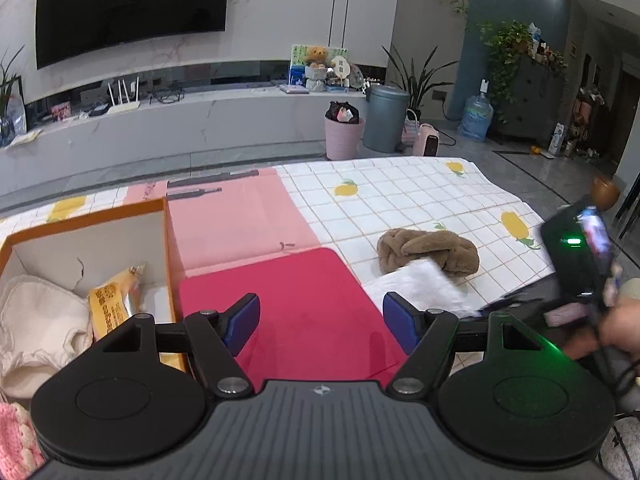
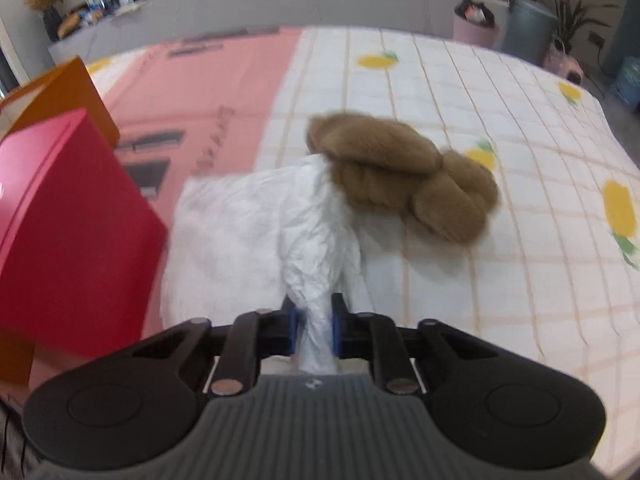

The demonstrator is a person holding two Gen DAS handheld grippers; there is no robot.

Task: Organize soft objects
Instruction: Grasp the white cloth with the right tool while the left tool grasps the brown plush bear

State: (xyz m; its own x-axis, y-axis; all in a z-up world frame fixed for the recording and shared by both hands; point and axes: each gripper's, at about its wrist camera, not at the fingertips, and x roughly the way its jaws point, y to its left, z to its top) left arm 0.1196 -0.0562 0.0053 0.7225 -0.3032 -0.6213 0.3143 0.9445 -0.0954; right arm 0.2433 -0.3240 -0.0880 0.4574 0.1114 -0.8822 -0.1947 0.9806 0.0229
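Observation:
My right gripper (image 2: 314, 326) is shut on a crumpled white cloth (image 2: 256, 232) that trails forward over the table. A brown fluffy twisted item (image 2: 404, 176) lies on the lemon-print cloth just beyond it, touching the white cloth's far end. Both show in the left wrist view, the white cloth (image 1: 416, 286) in front of the brown item (image 1: 430, 254). My left gripper (image 1: 320, 326) is open and empty above a red lid (image 1: 296, 300). To its left stands an orange box (image 1: 86, 220) holding a cream cloth (image 1: 36, 320) and a yellow packet (image 1: 114, 306).
The red lid (image 2: 68, 216) and the orange box (image 2: 68, 92) stand at the left in the right wrist view. A pink knitted item (image 1: 16, 436) lies at the near left corner. Pink paper (image 1: 240, 216) covers the table's middle. The right hand's device (image 1: 580, 252) is at the right.

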